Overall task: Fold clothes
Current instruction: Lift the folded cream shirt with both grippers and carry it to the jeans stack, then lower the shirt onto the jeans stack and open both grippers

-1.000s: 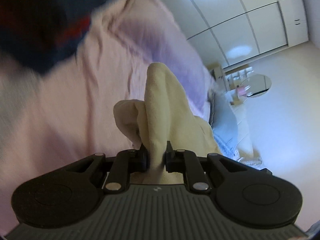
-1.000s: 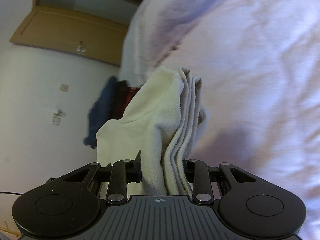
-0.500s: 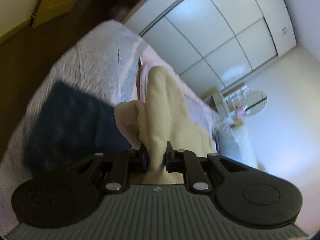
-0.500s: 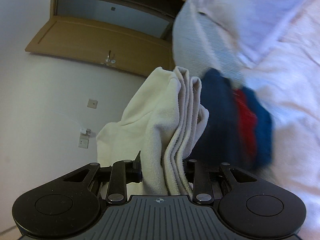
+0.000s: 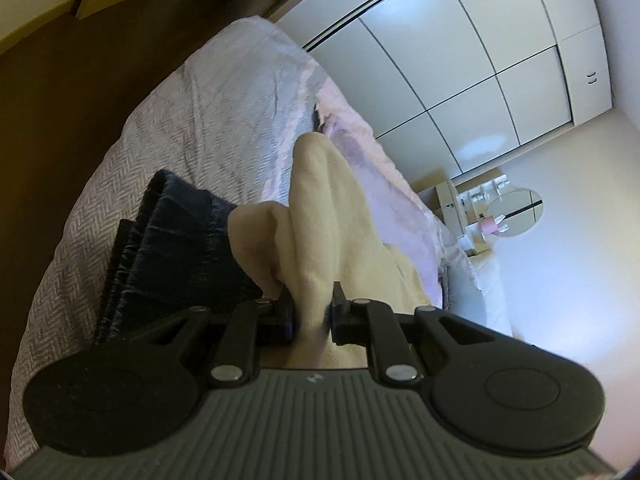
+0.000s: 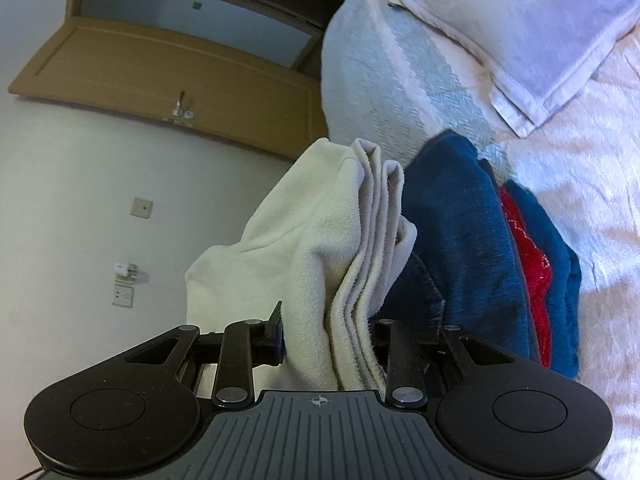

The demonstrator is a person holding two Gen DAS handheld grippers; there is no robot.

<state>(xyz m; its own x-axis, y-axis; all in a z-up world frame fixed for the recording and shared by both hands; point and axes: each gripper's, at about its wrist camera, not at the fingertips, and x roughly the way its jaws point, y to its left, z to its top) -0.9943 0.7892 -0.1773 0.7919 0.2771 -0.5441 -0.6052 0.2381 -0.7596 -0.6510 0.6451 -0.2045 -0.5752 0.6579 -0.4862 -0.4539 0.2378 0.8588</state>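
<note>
Pinching a thick fold of the cream garment, the left gripper has its black jaws closed on soft, fleecy cloth that rises toward 12 o'clock in a rounded hump. The right gripper likewise clamps the same cream garment, here showing several stacked, terry-like layers fanning up from the jaws. Just beside it at 2 o'clock in the right wrist view lies a folded pile of dark blue and red clothes, plush in texture, resting on the bed with its pale pink crinkled cover; a herringbone-weave grey blanket spreads at 10 o'clock in the left view.
</note>
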